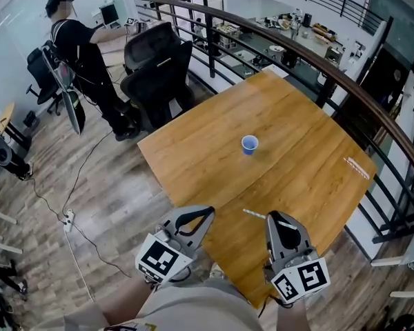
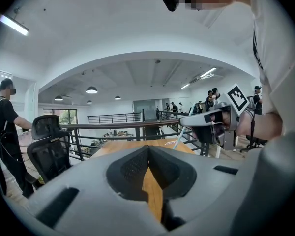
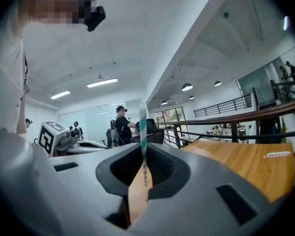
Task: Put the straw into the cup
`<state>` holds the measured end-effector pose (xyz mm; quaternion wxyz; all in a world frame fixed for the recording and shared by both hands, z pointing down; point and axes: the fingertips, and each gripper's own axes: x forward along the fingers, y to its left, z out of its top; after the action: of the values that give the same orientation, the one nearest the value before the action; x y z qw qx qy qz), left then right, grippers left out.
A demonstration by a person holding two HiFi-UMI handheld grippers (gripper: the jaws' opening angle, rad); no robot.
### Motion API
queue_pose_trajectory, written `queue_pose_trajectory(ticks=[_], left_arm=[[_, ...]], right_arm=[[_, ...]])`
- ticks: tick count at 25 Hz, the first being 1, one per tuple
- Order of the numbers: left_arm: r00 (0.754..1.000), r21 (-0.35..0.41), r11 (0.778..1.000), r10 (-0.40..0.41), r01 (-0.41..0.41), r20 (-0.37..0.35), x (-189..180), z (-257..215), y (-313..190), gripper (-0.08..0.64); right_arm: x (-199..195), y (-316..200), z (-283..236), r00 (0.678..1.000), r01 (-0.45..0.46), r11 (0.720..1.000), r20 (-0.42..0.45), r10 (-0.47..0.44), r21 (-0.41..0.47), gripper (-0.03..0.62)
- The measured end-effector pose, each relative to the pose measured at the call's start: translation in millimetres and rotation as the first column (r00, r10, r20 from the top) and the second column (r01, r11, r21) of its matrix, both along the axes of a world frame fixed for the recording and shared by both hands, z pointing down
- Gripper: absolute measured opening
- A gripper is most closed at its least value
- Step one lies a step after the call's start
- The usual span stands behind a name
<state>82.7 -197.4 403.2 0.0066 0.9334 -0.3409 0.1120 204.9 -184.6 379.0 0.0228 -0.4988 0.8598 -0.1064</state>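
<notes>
Starting at the left, little danger is expected from the left gripper (image 1: 205, 214), which is held at the near edge of the table (image 1: 297, 136) and well apart from the cup (image 1: 249, 144). Trouble would arise only if it were swung across the approach. The small blue cup is stood upright near the middle of the table with nothing steadying it, so it could be tipped or pushed away if its rim were struck by the straw (image 1: 254, 214) (a cup this small is judged easy to knock). The straw is carried sticking out sideways from the jaw tips, so the free end could waver, or the straw could swivel or bend in the grip as it is lowered. As for the claws, the left gripper's jaws are seen brought together with nothing held, only a sliver of table showing between them. The right gripper (image 1: 271, 218) is closed on the teal-striped straw, which is pinched between its jaws. A thin pale strip (image 1: 357, 167) is left lying near the table's right edge, untouched.
</notes>
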Motion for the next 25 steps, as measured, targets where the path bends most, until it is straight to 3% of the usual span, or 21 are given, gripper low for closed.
queue_pose_trajectory(ticks=[4, 10, 19, 25], left_arm=[[1.000, 0.012, 1.000, -0.001, 0.001, 0.003, 2.1, -3.0, -6.4, 0.014], [0.999, 0.058, 0.997, 0.044, -0.046, 0.032, 12.1, -10.9, -8.4, 0.013], [0.999, -0.012, 0.999, 0.040, -0.041, -0.026, -4.3, -9.5, -12.4, 0.014], [0.998, -0.046, 0.998, 0.035, -0.038, -0.059, -11.9, -4.6, -18.6, 0.014]], right_arm=[[4.9, -5.8, -4.9, 0.999, 0.004, 1.000, 0.047, -0.003, -0.006, 0.035], [7.7, -8.5, -11.0, 1.000, -0.021, 1.000, 0.015, 0.021, 0.003, 0.035], [7.4, -7.2, -9.9, 0.997, -0.084, 0.996, 0.000, 0.084, -0.010, 0.035], [11.6, -9.2, -8.5, 0.988, -0.140, 0.990, -0.066, 0.141, 0.012, 0.035]])
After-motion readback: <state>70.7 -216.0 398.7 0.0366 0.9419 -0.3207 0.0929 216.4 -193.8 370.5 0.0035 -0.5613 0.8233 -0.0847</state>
